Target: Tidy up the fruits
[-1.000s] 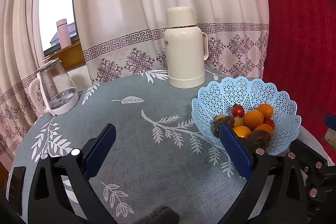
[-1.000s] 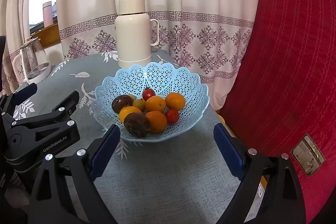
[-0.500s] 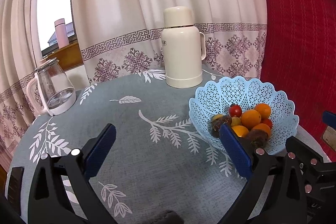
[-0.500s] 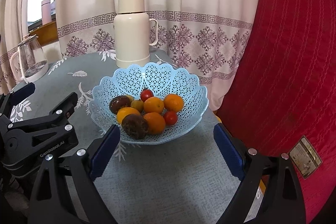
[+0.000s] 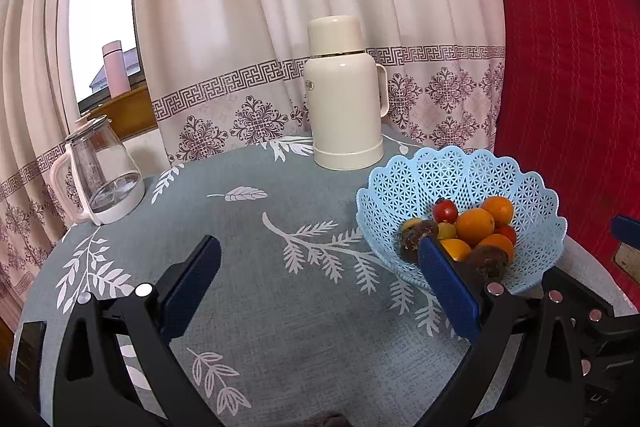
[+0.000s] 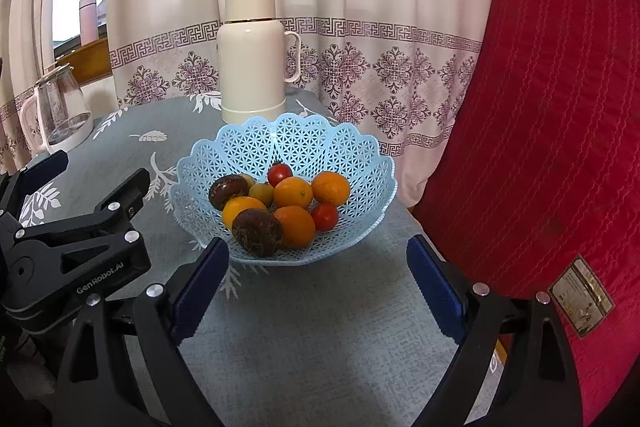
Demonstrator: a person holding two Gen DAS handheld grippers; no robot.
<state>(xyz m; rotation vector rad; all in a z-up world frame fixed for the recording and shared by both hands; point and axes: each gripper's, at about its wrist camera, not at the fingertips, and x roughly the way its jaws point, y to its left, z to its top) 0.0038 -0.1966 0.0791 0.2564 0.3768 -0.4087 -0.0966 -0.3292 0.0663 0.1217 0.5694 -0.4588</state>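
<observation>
a pale blue plastic lattice basket (image 6: 372, 163) sits on a matt grey woven tablecloth (image 6: 320, 339). glossy cream thermos (image 6: 252, 67), smooth-sided. clear glass kettle (image 5: 100, 167) on a white plastic base. soft, matt printed curtain (image 6: 360, 7). red quilted fabric (image 6: 560, 127), stitched in ridges. shiny orange-skinned fruit (image 6: 293, 191); rough, dull brown fruit (image 6: 257, 231).

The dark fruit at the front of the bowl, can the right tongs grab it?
Probably yes. The right tongs are open and face the dark fruit, which lies on top at the bowl's near edge, nothing between.
</observation>
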